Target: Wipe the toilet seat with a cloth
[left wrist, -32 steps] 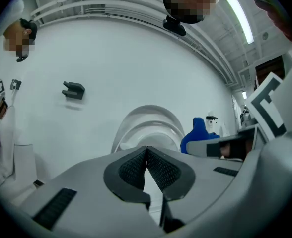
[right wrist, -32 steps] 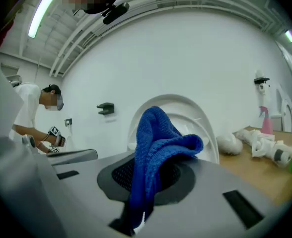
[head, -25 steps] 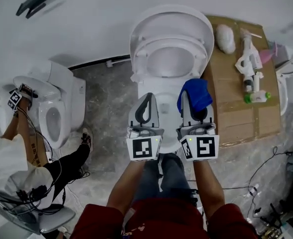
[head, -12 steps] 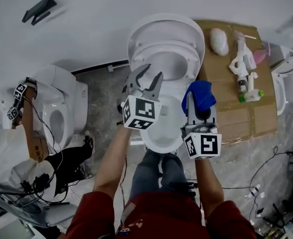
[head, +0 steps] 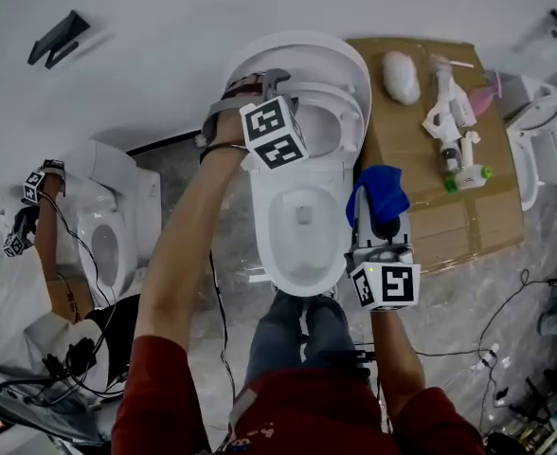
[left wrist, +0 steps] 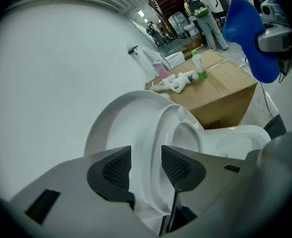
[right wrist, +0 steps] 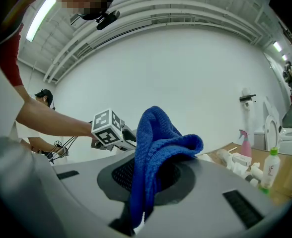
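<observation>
Currently, the left gripper (left wrist: 146,166) stands with its jaws apart, having just been opening. The edge of the raised toilet seat (left wrist: 155,133) runs between the pads, which do not clamp it. The seat leans upright against the lid (head: 340,57), so the bowl rim (head: 260,218) is exposed all round. The right gripper (head: 375,218) is clamped on the blue cloth (head: 377,188), held over the bowl's right edge and apart from the seat. A cardboard box (head: 421,207) stands just beside the toilet on that side. Grey floor (head: 198,188) lies on the left.
</observation>
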Demonstrator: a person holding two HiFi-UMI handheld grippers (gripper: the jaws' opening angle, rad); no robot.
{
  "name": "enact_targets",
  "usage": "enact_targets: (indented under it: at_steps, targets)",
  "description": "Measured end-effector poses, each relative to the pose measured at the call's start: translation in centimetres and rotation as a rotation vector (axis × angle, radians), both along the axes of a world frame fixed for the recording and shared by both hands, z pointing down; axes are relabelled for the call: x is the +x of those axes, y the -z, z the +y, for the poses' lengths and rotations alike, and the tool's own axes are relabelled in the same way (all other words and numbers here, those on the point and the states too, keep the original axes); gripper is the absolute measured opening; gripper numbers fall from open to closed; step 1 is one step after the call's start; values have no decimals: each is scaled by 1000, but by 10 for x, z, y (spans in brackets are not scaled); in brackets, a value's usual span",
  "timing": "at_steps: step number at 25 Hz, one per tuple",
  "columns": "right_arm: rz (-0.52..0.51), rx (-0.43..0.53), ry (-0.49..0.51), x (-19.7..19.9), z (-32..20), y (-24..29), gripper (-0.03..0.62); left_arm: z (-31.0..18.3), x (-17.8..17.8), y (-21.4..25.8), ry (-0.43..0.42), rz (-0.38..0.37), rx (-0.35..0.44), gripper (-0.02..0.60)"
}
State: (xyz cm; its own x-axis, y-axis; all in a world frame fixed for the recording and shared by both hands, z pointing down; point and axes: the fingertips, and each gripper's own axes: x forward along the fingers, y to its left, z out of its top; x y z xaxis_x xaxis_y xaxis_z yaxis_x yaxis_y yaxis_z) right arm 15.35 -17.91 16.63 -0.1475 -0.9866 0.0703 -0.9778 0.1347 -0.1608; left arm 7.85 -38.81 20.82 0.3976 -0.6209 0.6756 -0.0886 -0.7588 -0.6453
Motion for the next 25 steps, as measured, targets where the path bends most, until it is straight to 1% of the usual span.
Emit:
enact_targets:
  at_steps: [4,6,8,11,17,20,25]
  targets:
    - [-12,-7,-13,8,1,-4,58,-12,6,-14,-19,-105,-56,202]
    - [-12,-6,-15,11,1,-4,59,-17,7,-23,-15,-126,-81,202]
    - [-10,-5,-16,13,1,-4,58,-19,9,-27,-14,-126,-99,199]
    - [-3,-3,-10,15,1,-4,58,-16,10,-29,-22,-118,-120,141]
    - [-2,-2,-6,13,3,-3,58,-2,8,-27,-43,-121,-94,135]
    - [3,6,-3,13,3,2,59,16,4,-24,-64,-122,-84,124]
    - [2,27,-13,19,8,10,58,61,-2,-20,-77,-77,-85,103]
